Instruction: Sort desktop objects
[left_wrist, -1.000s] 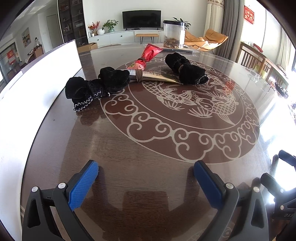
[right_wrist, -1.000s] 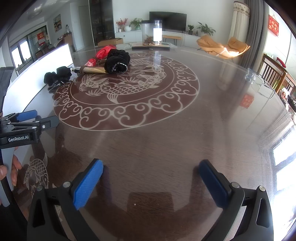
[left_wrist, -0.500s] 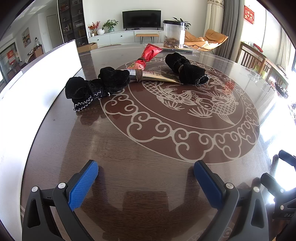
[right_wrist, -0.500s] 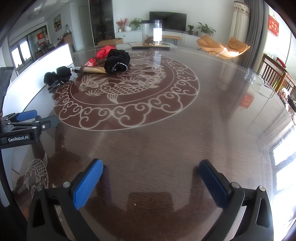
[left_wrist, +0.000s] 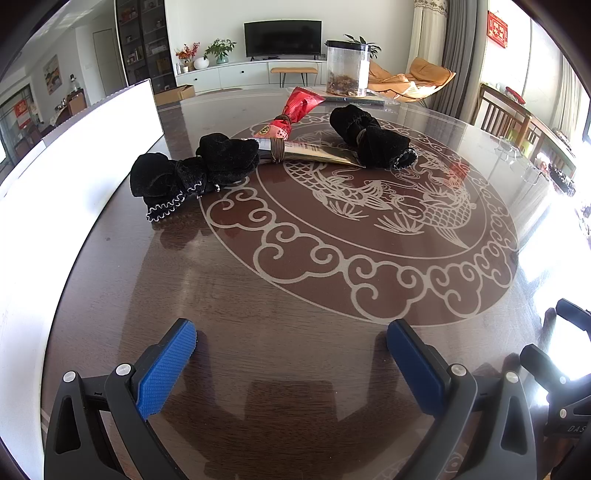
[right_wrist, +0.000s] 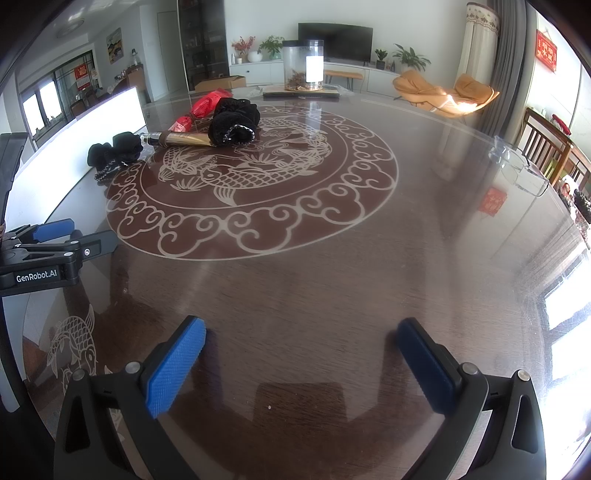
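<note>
On the far side of the round table lie a black velvet scrunchie with white trim (left_wrist: 166, 184) (right_wrist: 114, 153), a second black scrunchie (left_wrist: 369, 138) (right_wrist: 232, 122), a gold tube (left_wrist: 317, 153) (right_wrist: 184, 139) with a brown hair tie (left_wrist: 277, 149) around it, and a red packet (left_wrist: 295, 107) (right_wrist: 201, 109). My left gripper (left_wrist: 291, 343) hovers open over bare table, well short of them. My right gripper (right_wrist: 301, 341) is open too, with nothing between its fingers. The left gripper's body shows at the left edge of the right wrist view.
A white board (left_wrist: 74, 155) stands along the table's left edge. A clear jar (left_wrist: 347, 68) (right_wrist: 303, 66) sits on a tray at the far rim. A clear plastic piece (right_wrist: 521, 170) lies at the right. Chairs stand beyond the right edge.
A hand seen at the left edge of the right wrist view one second ago is gone from view. Both grippers and all objects have stayed put.
</note>
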